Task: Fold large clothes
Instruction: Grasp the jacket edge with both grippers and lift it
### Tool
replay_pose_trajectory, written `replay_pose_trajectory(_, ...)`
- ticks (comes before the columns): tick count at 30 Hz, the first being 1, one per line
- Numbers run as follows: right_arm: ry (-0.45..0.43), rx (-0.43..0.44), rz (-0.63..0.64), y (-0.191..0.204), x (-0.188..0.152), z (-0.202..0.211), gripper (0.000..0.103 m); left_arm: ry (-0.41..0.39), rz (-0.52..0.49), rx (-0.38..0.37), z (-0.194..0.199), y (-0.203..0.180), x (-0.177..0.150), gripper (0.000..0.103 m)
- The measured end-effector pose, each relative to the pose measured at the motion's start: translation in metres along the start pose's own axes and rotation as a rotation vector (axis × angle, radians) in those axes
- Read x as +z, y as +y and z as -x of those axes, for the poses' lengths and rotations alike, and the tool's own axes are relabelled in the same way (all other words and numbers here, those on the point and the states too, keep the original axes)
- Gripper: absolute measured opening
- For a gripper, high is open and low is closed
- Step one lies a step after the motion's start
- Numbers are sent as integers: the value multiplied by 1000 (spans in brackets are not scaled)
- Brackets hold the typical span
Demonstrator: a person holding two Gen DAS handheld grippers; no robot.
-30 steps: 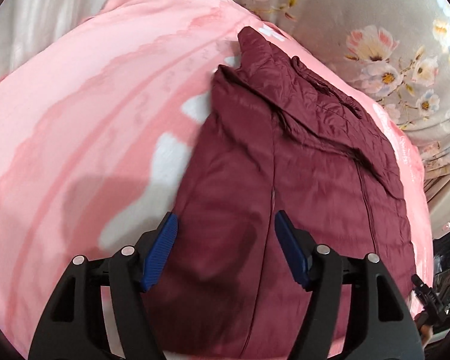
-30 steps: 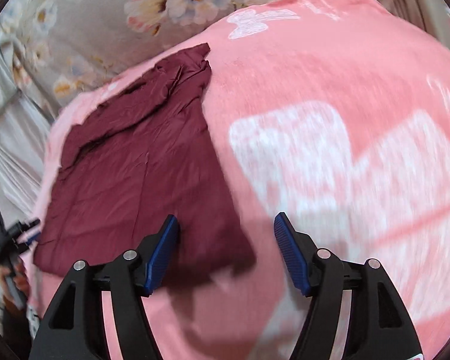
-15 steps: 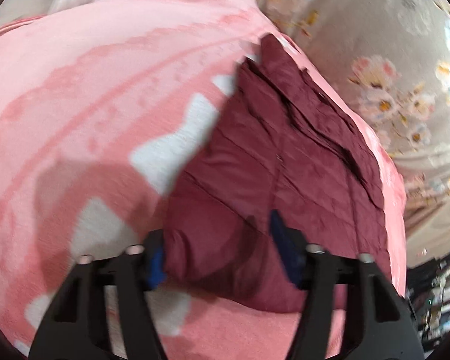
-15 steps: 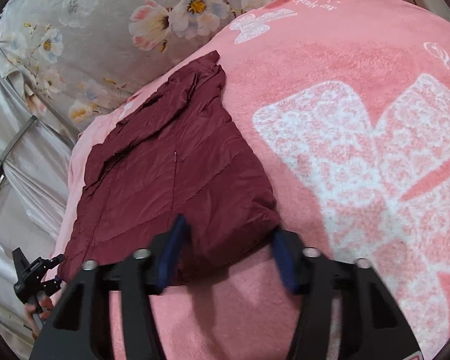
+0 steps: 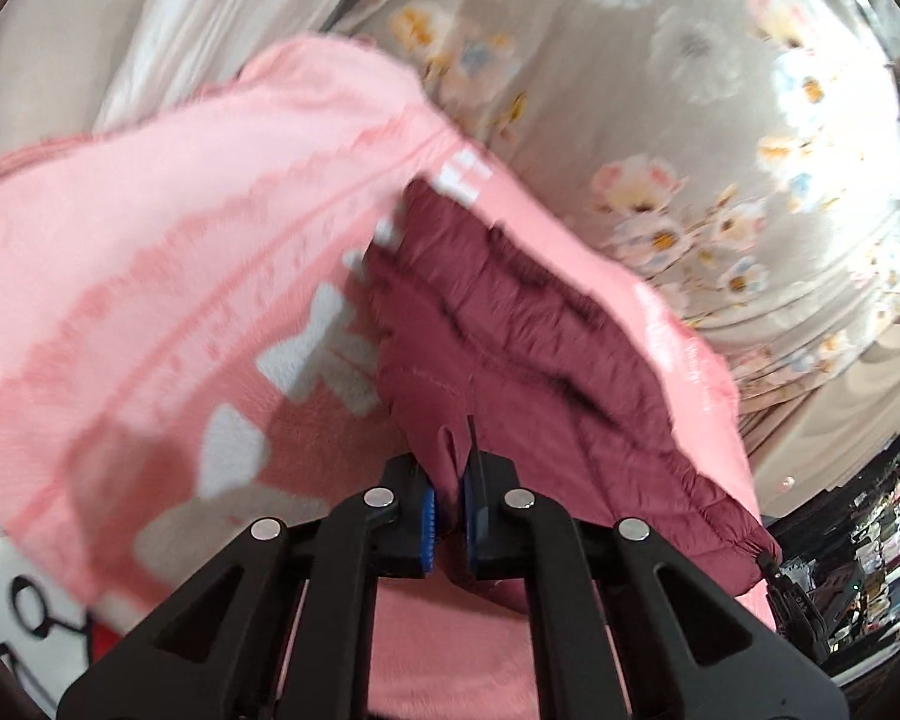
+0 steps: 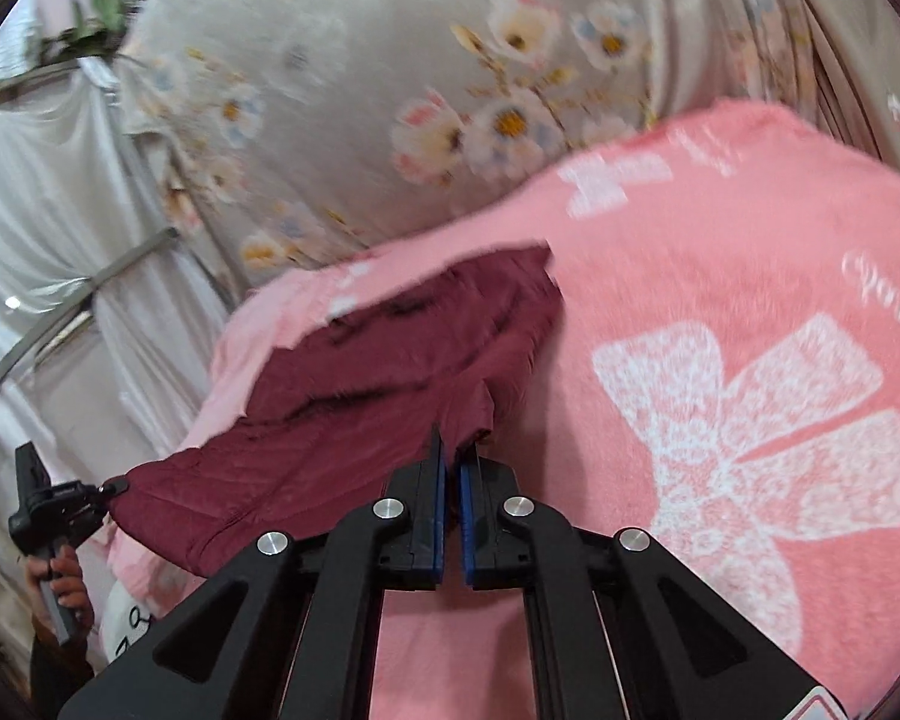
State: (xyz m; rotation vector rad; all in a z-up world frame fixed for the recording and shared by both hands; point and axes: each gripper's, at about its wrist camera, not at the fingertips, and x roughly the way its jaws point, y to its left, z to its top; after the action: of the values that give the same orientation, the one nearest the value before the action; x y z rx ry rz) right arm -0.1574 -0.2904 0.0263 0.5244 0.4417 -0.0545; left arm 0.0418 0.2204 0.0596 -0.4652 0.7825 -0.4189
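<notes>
Maroon jacket (image 5: 528, 354) hem sits clamped in left tool (image 5: 448, 501) and right tool (image 6: 452, 474).

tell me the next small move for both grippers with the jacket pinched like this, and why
Probably lift both together and carry the near edge toward the far end. The left gripper and right gripper are each shut on a bottom corner of the maroon jacket, which is raised slightly off the pink blanket, while the rest lies spread out, unfolded.

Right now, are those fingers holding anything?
Yes: both grippers, left and right, pinch the maroon jacket's near hem, one at each end.
</notes>
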Motion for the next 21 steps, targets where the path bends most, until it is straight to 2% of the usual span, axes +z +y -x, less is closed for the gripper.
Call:
replay_pose_trajectory(6, -178, 117, 91, 32, 20, 84, 3, -133, -21, -56, 86, -21, 5, 5)
replay_pose_trajectory(10, -247, 134, 67, 40, 49, 92, 3, -199, -84, -63, 102, -46, 27, 5)
replay_pose_trajectory(13, -240, 121, 31, 29, 73, 63, 3, -201, -129, -29, 77, -62, 51, 5)
replay_pose_trajectory(15, -213, 86, -10, 14, 91, 22, 3, -180, -145, 10, 47, -67, 68, 6)
replay_pose_trajectory(21, -112, -41, -85, -16, 123, -97, 3, -91, -202, 207, -89, -68, 117, 6)
